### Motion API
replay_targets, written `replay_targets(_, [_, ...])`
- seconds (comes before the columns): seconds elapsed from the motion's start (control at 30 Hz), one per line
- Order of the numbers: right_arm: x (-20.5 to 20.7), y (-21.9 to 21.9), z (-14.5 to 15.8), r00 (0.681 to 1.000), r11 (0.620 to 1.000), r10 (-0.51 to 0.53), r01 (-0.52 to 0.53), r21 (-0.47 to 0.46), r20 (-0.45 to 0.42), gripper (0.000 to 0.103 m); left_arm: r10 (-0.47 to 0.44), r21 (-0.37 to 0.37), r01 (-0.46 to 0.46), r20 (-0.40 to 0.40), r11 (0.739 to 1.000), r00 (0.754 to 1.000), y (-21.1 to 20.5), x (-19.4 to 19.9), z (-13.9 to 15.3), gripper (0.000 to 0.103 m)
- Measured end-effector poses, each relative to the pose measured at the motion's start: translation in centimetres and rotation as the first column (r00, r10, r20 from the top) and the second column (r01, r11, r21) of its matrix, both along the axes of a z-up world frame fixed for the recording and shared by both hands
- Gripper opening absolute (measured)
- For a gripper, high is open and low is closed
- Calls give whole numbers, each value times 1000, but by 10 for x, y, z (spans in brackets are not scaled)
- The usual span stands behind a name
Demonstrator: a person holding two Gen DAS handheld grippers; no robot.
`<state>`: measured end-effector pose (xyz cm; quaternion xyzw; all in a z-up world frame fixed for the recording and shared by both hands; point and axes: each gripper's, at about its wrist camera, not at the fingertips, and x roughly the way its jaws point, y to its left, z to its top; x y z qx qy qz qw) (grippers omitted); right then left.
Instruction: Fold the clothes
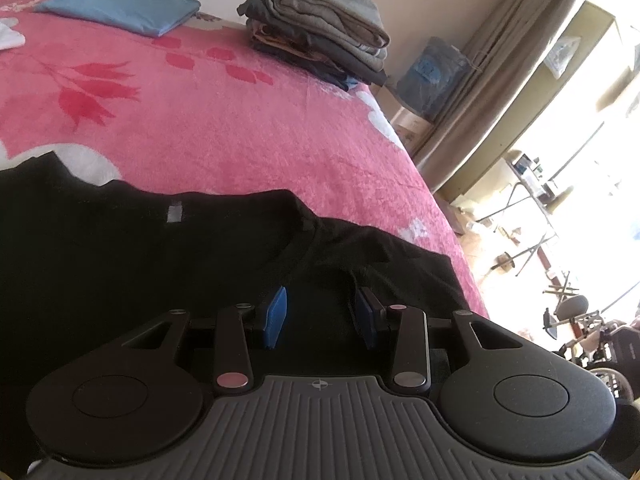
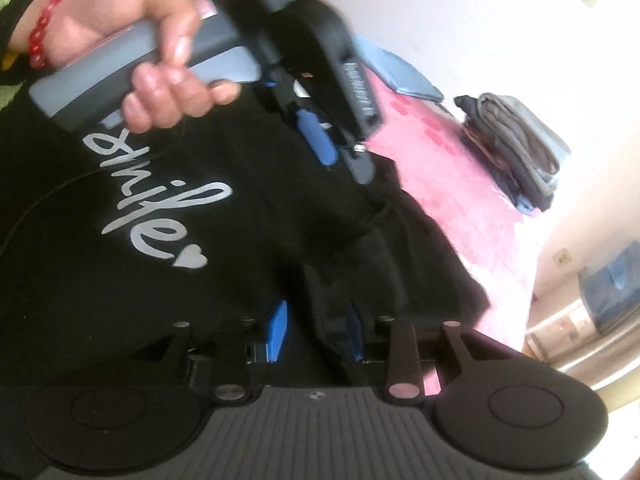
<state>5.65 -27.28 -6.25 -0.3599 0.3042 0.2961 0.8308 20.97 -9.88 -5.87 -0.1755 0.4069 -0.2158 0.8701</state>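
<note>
A black T-shirt lies spread on a pink bedspread, its collar toward the far side. My left gripper hovers low over the shirt's right shoulder area with its blue pads apart and a ridge of cloth beside the right pad. In the right wrist view a hand holds that left gripper over the shirt, which bears white lettering. My right gripper stands open at the shirt's near edge. A raised fold of black cloth sits between its pads, and they do not press on it.
A stack of folded clothes and a folded blue garment sit at the bed's far side. A white cloth lies far left. The bed's edge falls off to the right, toward a curtain and a blue bag.
</note>
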Motion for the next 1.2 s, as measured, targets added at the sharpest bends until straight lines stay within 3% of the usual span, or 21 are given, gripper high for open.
replay_targets(0.07, [-1,4,-6,1000,1000,7,-7,-18,14,30,-7,-9,7,4,1000,1000,-4,5,0,37])
replay_targets(0.17, [-1,6,-10,1000,999,16,-15,-38,26,19,-30,-12,30,9,999,1000,-13,15,-2,37])
replay_targets(0.4, [-1,0,-9,999,999,-5,7,-51,44,17,-81,86,78,34,993,996,-40,31,-13,31])
replay_targets(0.5, [-1,-3,-11,999,999,-7,9,-51,36,9,-106,147,94,74,985,992,-51,30,-14,26])
replay_targets(0.6, [-1,-5,-12,1000,999,-9,10,-39,29,1,-120,187,99,104,977,987,-56,28,-16,12])
replay_targets(0.67, [-4,-9,-8,999,1000,-7,8,-23,33,0,-126,198,101,121,975,985,-60,26,-16,3])
replay_targets(0.73, [-9,-13,-4,999,1000,8,-7,-24,40,0,-130,212,98,140,972,982,-63,24,-15,1])
replay_targets(0.93, [-22,-27,0,998,998,38,-35,-42,52,0,-115,180,86,154,980,981,-58,22,-12,0])
replay_targets(1.2, [-27,-34,6,998,1000,19,-20,16,54,0,-54,91,42,127,995,991,-34,16,0,0])
